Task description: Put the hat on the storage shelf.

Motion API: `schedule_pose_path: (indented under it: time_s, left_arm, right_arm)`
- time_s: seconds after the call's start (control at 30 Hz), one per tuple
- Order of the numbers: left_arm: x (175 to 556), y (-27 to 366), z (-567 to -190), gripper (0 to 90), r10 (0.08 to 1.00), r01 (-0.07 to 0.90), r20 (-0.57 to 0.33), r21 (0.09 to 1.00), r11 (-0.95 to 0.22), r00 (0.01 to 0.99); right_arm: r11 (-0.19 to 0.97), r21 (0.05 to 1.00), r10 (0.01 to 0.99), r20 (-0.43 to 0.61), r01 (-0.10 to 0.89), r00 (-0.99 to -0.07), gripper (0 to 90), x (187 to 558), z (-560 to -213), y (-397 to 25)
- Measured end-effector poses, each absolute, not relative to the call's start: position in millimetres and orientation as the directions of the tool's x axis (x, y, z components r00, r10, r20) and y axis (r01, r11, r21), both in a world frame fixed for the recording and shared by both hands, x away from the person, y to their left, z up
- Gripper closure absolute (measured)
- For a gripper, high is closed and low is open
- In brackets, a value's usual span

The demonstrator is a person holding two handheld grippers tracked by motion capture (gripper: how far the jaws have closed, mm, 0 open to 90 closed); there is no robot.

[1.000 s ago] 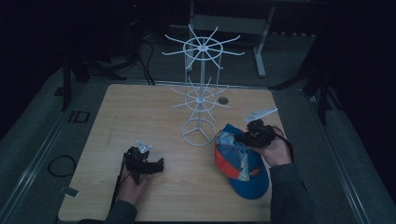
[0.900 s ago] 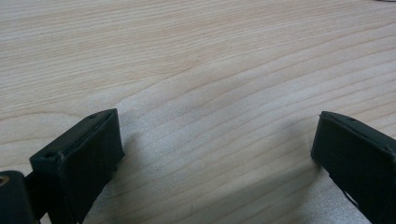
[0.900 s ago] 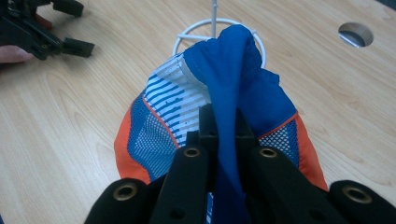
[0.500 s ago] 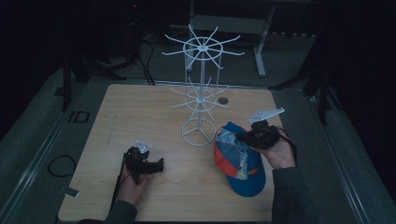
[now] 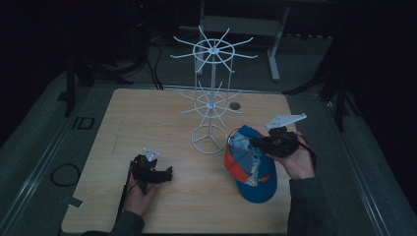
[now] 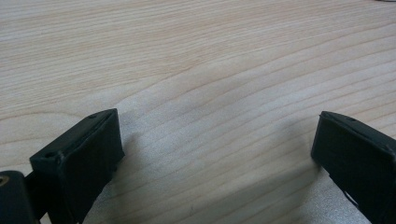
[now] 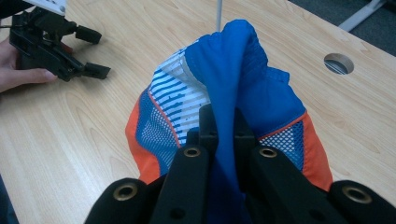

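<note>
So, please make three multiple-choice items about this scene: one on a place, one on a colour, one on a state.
1. Where does the cap lie?
A. by the foot of the wire rack
B. at the table's far left corner
C. on the floor

2. Which colours does the cap have?
A. green, yellow
B. blue, orange, white
C. all black

3. How is the left gripper?
A. shut on the cap
B. open over bare wood
C. shut on the rack

Answers: 1 A, the high view shows it beside the rack's ring base. 2 B, the right gripper view shows these. 3 B, its fingers stand wide apart.
</note>
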State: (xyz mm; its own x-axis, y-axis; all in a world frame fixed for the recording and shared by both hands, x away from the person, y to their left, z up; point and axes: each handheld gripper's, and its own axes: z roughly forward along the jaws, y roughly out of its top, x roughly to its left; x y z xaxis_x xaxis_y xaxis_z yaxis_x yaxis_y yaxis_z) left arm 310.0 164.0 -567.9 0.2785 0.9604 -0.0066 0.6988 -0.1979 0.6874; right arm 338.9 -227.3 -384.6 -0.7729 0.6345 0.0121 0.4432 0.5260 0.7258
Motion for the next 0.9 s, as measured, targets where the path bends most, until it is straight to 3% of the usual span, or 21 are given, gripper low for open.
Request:
schedule_pose_path:
  time_s: [0.9]
  left_arm:
    - [310,164,-568,2.4,0.961,0.698,-0.008,0.688,-0.197,0.278]
  right_arm:
    - [0.48,0.776,0.648,0.001,0.409,-0.762,88.2,330,-367,-241]
